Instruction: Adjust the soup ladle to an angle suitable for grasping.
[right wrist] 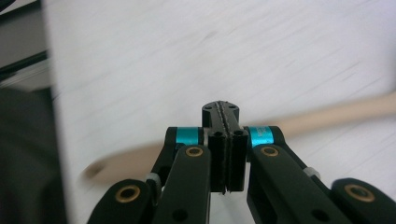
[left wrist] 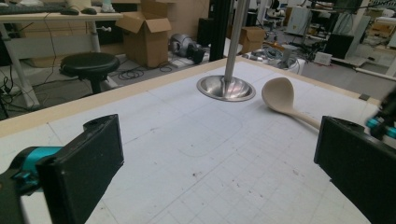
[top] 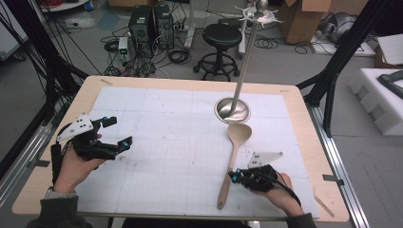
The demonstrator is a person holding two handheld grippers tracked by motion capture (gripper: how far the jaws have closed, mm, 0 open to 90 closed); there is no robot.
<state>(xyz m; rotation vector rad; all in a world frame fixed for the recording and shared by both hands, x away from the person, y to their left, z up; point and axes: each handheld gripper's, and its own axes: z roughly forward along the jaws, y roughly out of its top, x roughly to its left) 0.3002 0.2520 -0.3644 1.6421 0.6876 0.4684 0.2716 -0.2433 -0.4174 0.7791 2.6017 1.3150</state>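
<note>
Closed, empty right gripper [top: 234,175] sits beside the wooden spoon [top: 232,157] handle near the table's [top: 190,83] front edge; left gripper [top: 119,134] gapes wide, far.

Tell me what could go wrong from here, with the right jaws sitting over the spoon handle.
1. The right gripper has its jaws shut together over the wooden spoon handle, not around it; pressing down could skid the spoon sideways.
2. The spoon's bowl lies close to the round steel base of the tall stand; a shove forward could knock it.
3. The left gripper is wide open and far off, so it probably cannot steady the spoon.
</note>
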